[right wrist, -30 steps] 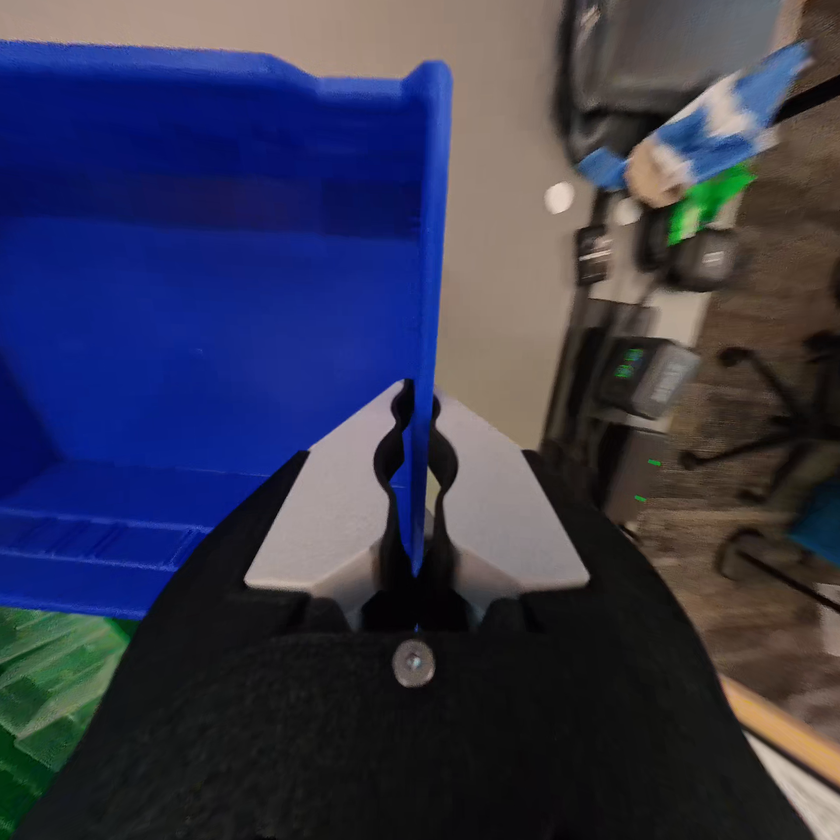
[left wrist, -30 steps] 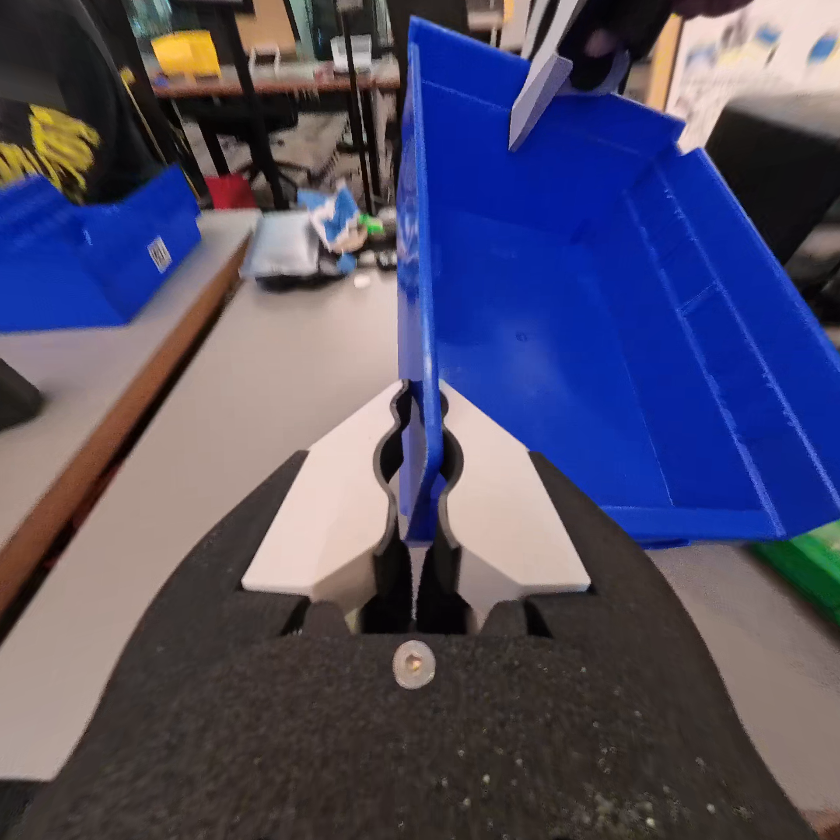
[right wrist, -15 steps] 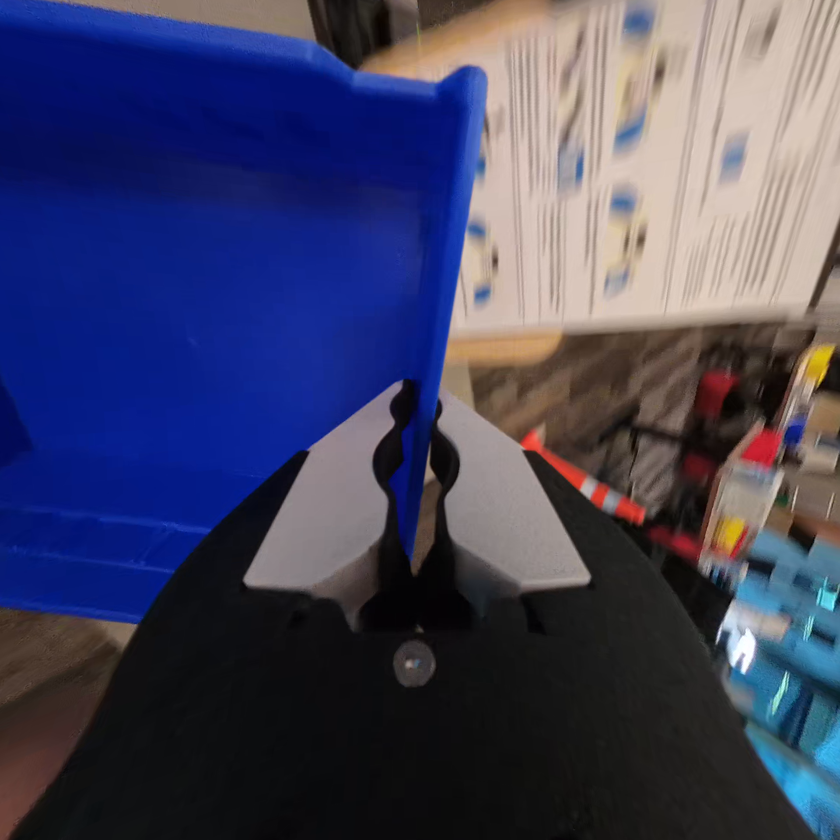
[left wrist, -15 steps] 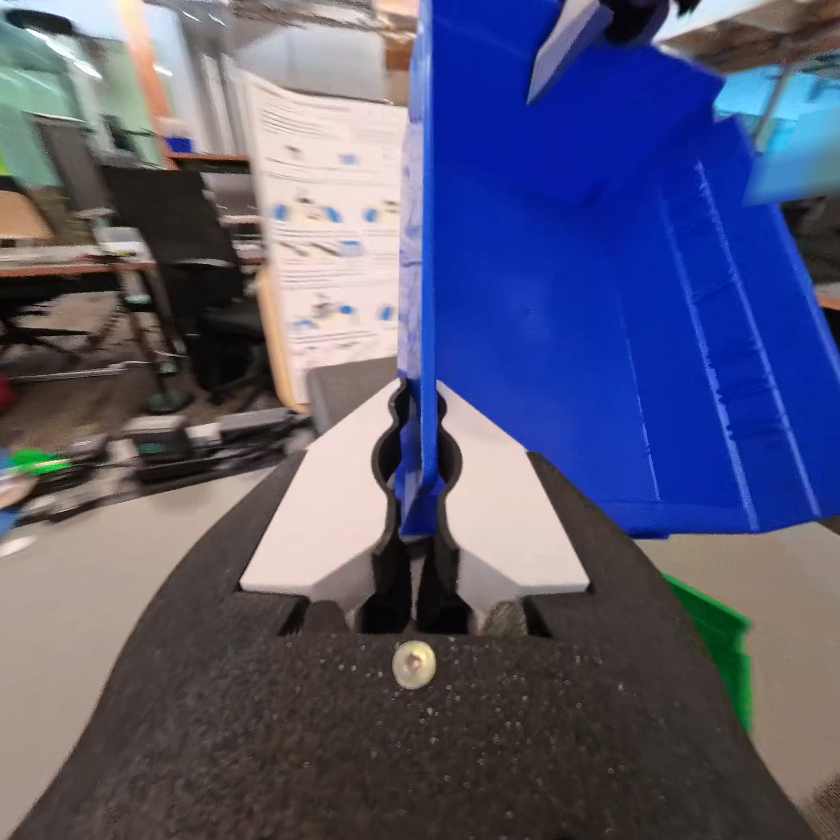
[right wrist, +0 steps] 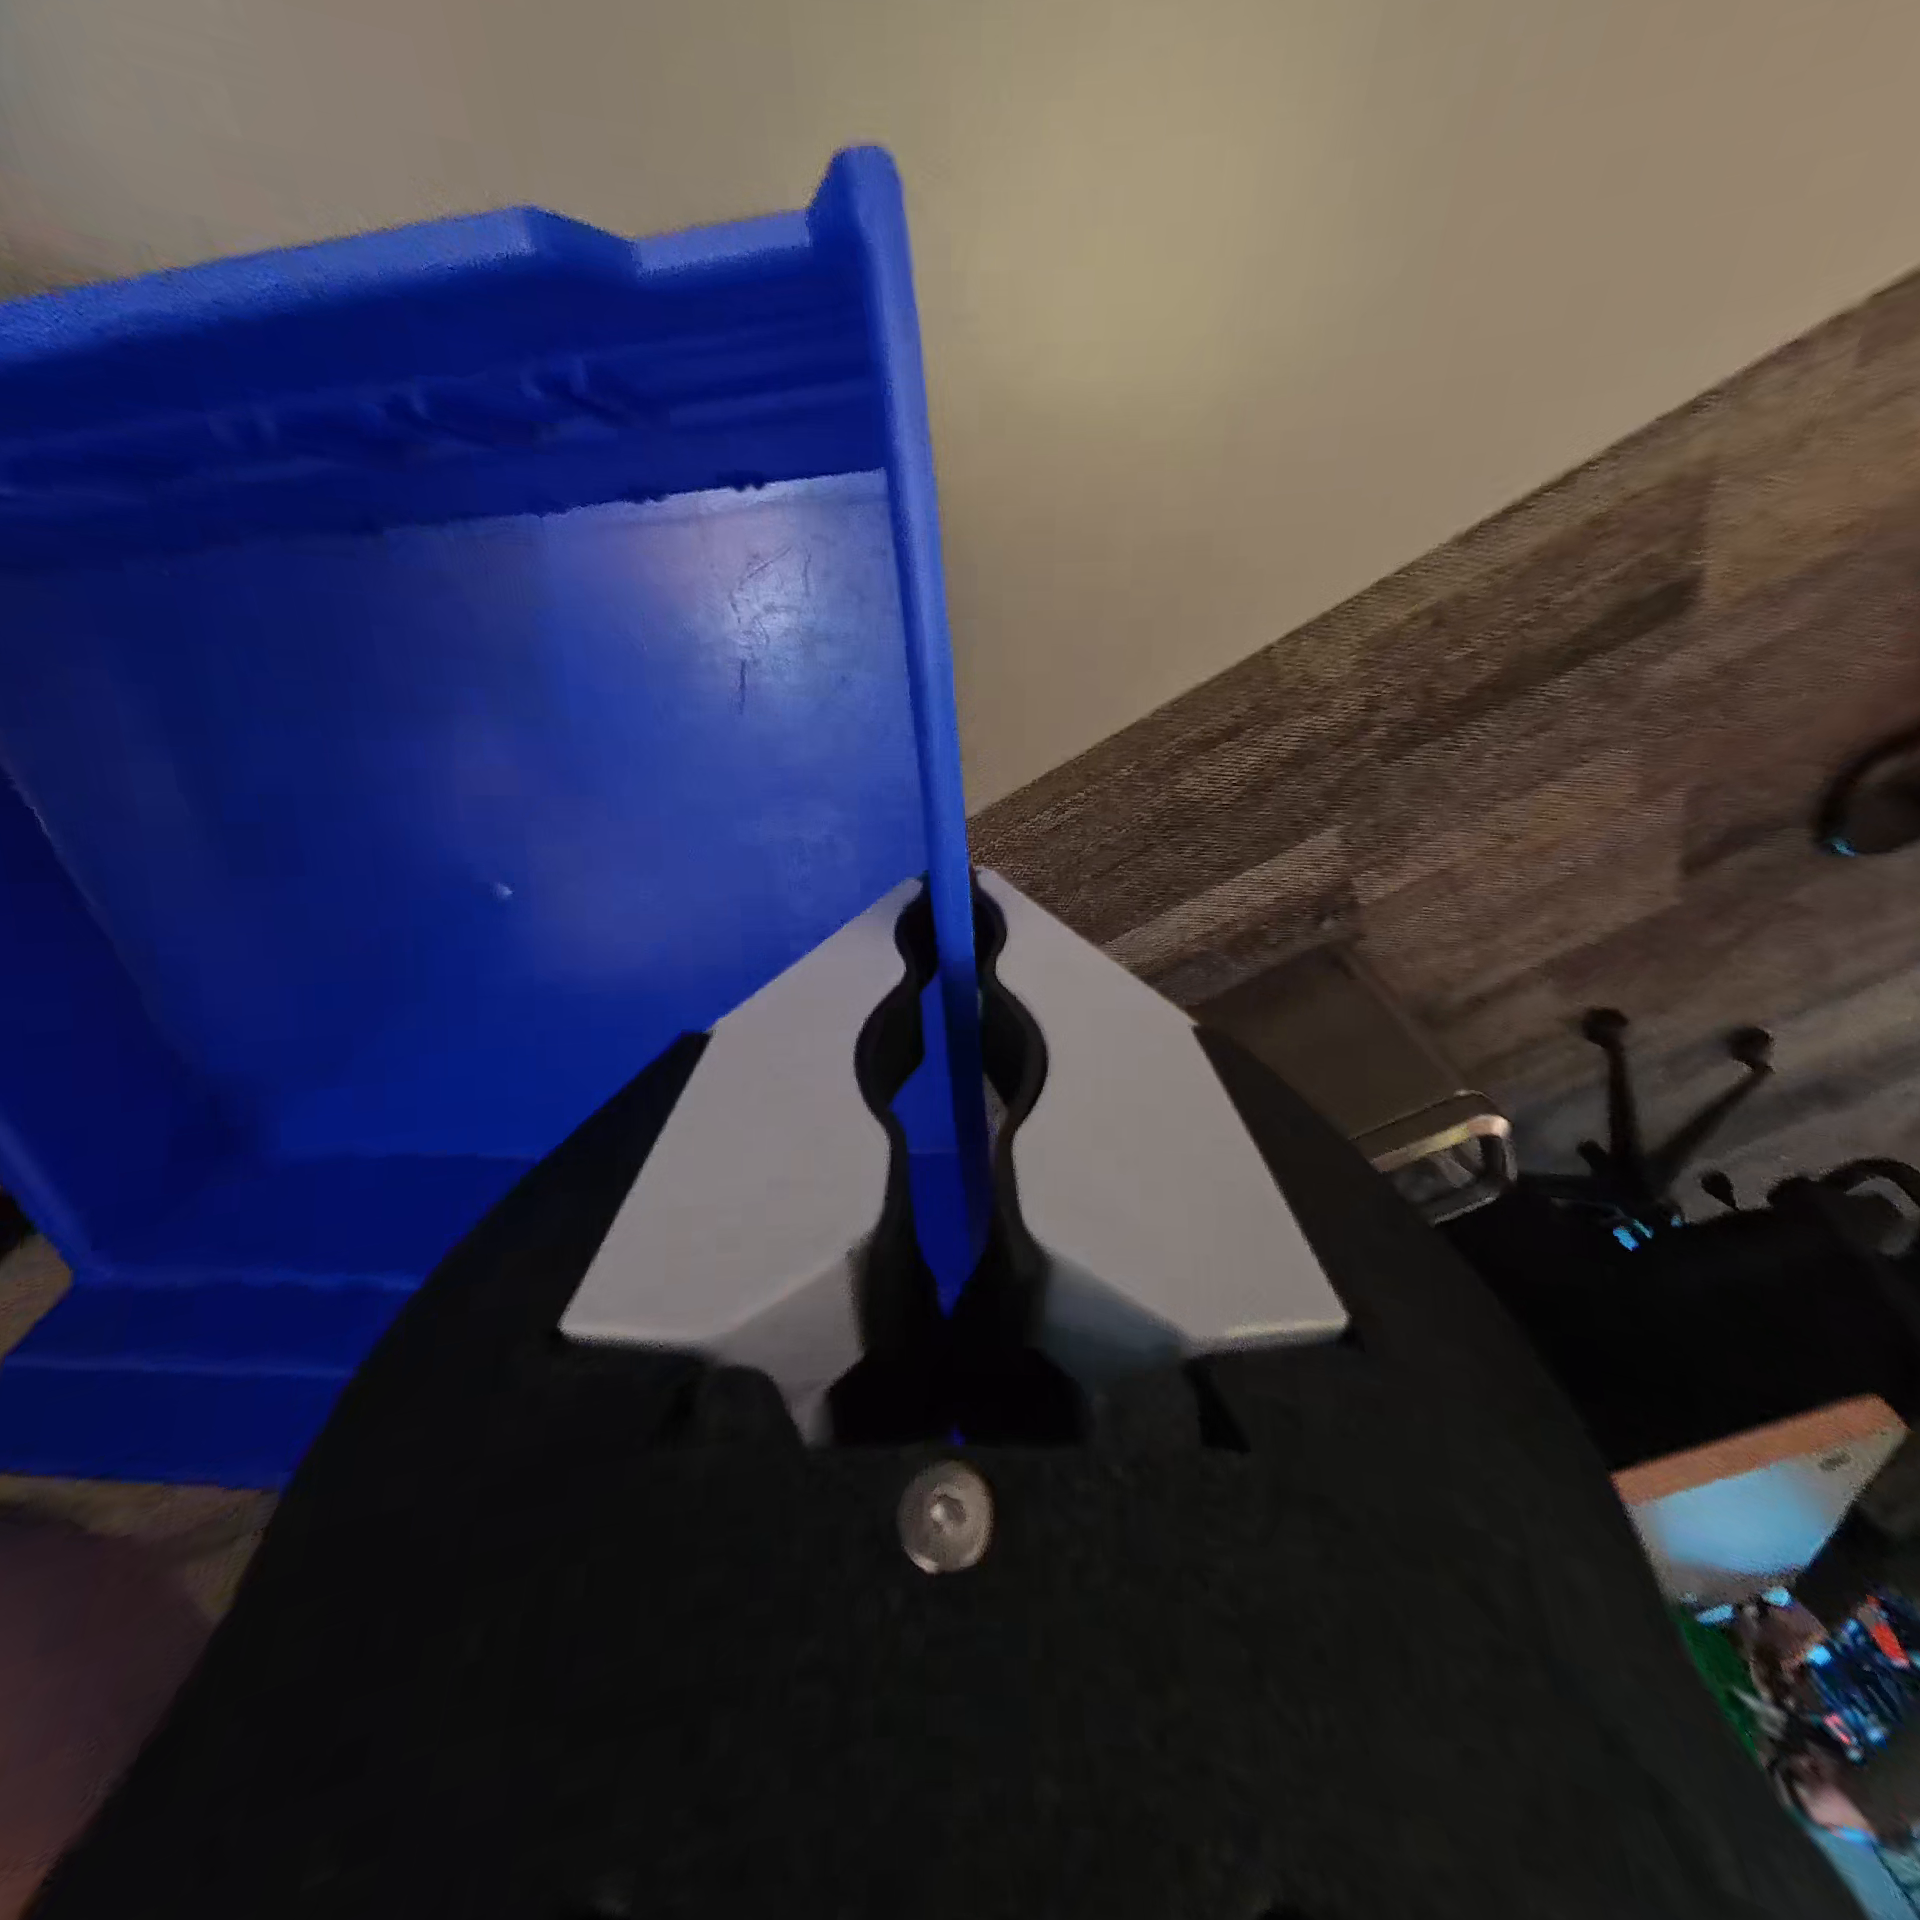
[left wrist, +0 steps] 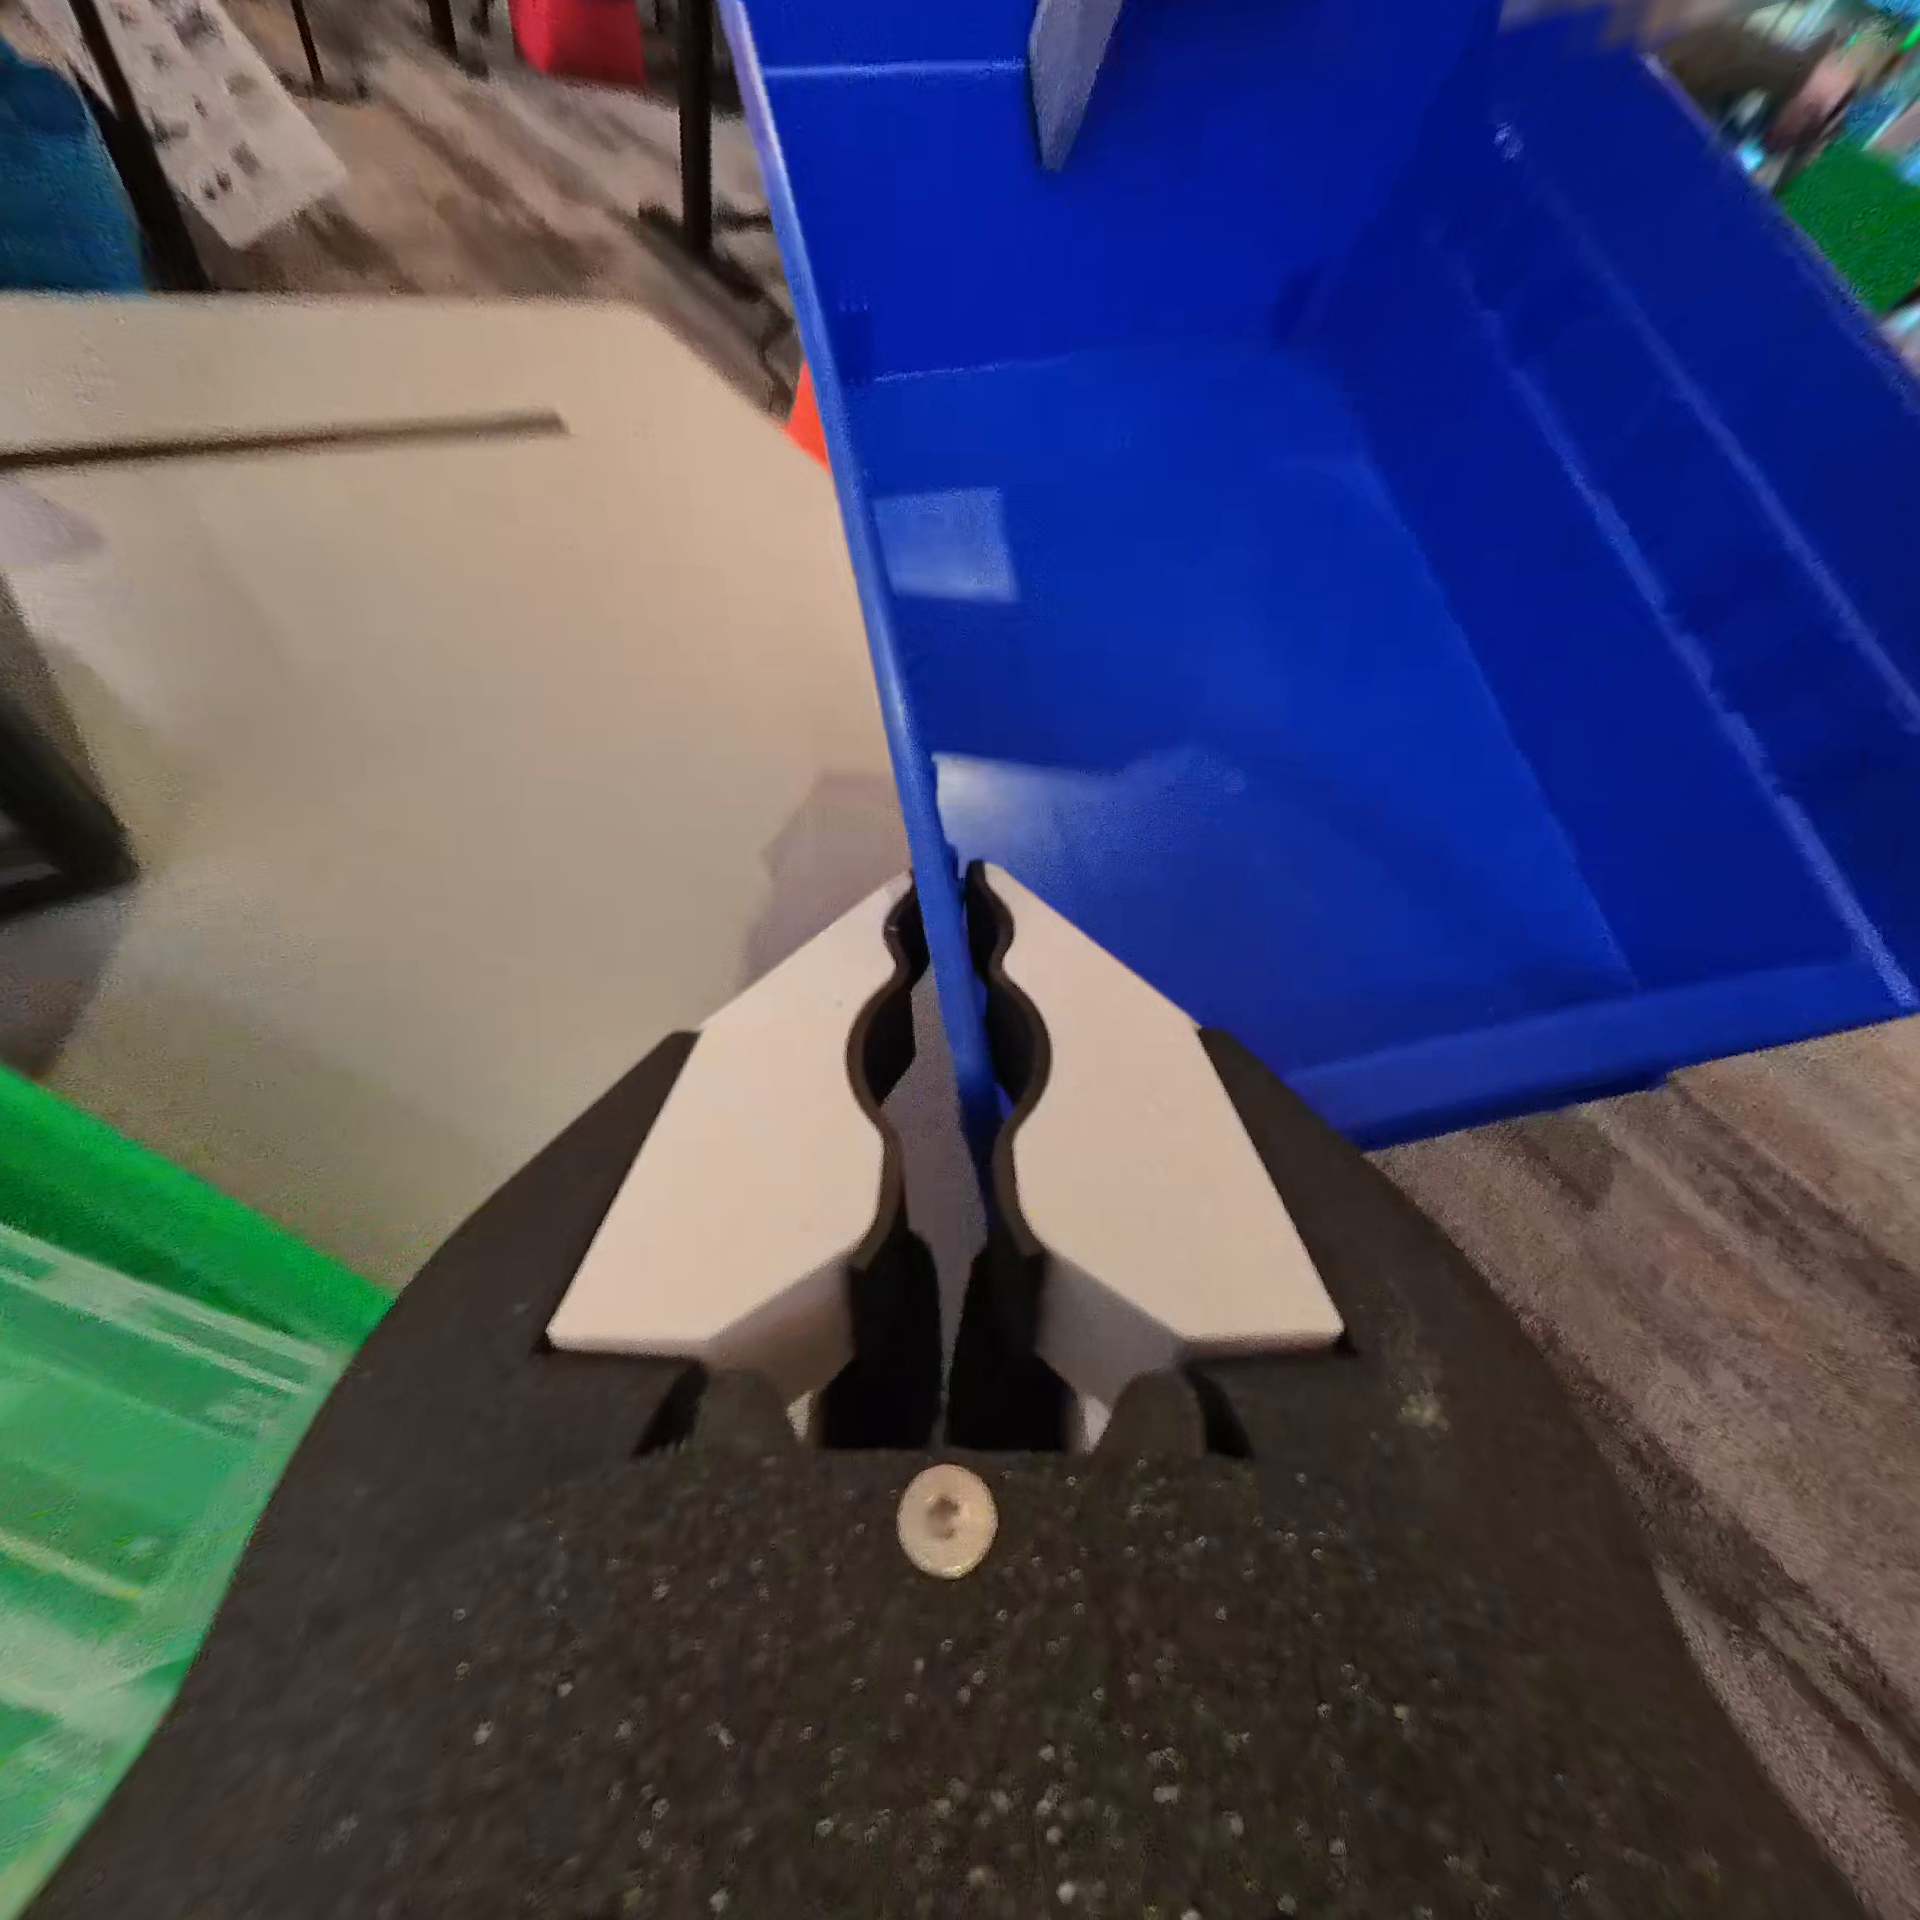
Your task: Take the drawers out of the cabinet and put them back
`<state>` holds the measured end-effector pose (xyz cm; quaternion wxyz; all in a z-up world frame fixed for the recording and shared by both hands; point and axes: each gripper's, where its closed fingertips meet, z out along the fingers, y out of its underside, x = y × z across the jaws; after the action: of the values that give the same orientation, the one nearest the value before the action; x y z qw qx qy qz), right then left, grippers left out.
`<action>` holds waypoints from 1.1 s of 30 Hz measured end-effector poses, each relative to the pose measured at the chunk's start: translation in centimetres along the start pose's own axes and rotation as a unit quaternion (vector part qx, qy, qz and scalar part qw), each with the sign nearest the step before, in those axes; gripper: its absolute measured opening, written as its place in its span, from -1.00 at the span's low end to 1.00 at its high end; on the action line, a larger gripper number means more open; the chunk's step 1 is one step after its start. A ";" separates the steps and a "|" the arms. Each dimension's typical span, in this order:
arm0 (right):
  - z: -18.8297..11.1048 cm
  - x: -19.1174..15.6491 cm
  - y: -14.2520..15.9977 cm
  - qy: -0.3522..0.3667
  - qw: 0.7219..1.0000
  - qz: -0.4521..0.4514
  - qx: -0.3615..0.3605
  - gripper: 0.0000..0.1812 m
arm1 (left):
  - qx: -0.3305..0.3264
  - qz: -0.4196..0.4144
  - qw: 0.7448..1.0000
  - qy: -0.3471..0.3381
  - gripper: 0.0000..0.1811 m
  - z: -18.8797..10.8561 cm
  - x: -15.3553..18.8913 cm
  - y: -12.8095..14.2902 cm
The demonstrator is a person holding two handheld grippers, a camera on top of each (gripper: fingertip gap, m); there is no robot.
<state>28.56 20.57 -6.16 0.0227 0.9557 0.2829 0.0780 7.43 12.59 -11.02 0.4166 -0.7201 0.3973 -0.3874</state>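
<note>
I hold an empty blue plastic drawer in the air between both grippers. My left gripper is shut on the drawer's left side wall, which runs up between the fingers. My right gripper is shut on another wall of the same blue drawer. In the left wrist view a fingertip of the right gripper shows at the drawer's far wall. The drawer hangs over the edge of a beige table. The cabinet is not in view.
A green bin sits at the lower left of the left wrist view. Grey-brown floor lies below the drawer. The right wrist view shows a beige table, floor, a chair base and clutter at lower right.
Both grippers have swung the drawer around through the room; the background went from a cluttered table to a poster board to a beige table and floor. Both grips have held.
</note>
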 end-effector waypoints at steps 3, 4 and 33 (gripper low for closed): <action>6.0 1.2 -2.1 -0.035 0.999 -0.030 0.011 -0.97 | -0.033 -0.007 0.999 -0.032 -0.94 3.0 -0.2 3.6; 7.6 1.5 -3.5 -0.046 0.998 -0.044 0.027 -0.97 | -0.040 -0.007 0.998 -0.047 -0.92 3.6 -0.7 4.4; 12.3 9.3 -21.0 0.006 0.993 -0.090 0.081 -0.70 | 0.049 -0.050 0.945 0.319 -0.46 -6.6 5.4 -3.6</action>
<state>26.98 43.23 -18.82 -0.0491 0.9246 0.3732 0.0581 4.55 7.06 -4.16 0.2830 -0.5561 0.4536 -0.6363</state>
